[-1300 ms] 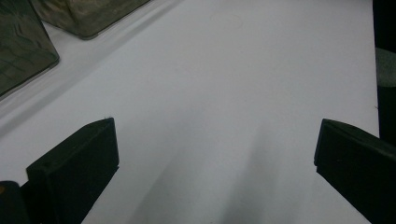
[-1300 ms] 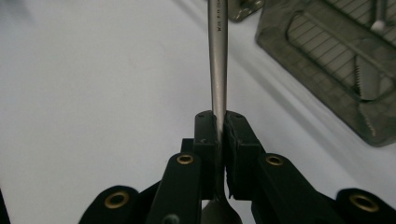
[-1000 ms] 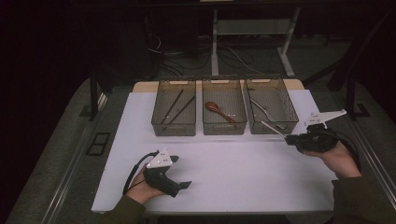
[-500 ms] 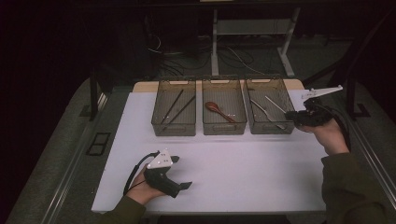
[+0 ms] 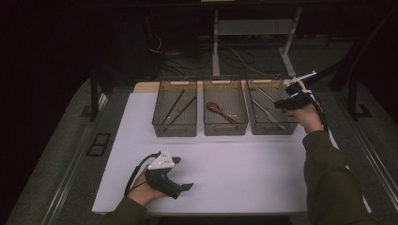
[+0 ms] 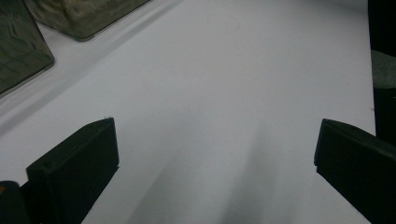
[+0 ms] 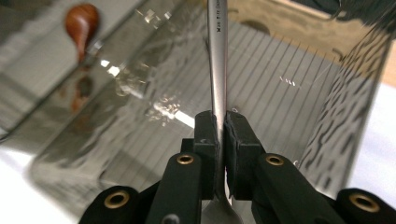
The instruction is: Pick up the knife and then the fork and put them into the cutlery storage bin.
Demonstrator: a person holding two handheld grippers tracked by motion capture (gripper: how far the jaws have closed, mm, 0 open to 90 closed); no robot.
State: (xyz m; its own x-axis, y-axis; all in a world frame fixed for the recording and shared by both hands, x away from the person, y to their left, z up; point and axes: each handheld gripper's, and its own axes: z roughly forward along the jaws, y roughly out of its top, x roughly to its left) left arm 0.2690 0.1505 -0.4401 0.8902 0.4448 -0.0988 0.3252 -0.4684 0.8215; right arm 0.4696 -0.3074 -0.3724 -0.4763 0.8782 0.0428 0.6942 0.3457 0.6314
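Observation:
My right gripper (image 7: 222,123) is shut on the handle of a metal utensil (image 7: 217,56), which points ahead into the right clear bin (image 7: 289,70). In the high view this gripper (image 5: 281,104) hangs over the right-hand edge of that bin (image 5: 263,127), where another metal utensil (image 5: 268,112) lies. A wooden spoon (image 5: 219,110) lies in the middle bin (image 5: 225,129). My left gripper (image 5: 184,173) rests on the white table (image 5: 244,168) near its front left. Its jaws stand wide open (image 6: 215,154) with nothing between them.
The left bin (image 5: 174,130) holds two dark sticks (image 5: 177,107). The three bins stand side by side along the table's back edge. Beyond the table are a dark floor with cables and a metal stand (image 5: 216,42).
My right hand has carried the metal utensil away from the table's middle toward the back right, over the right bin. The left hand has stayed put.

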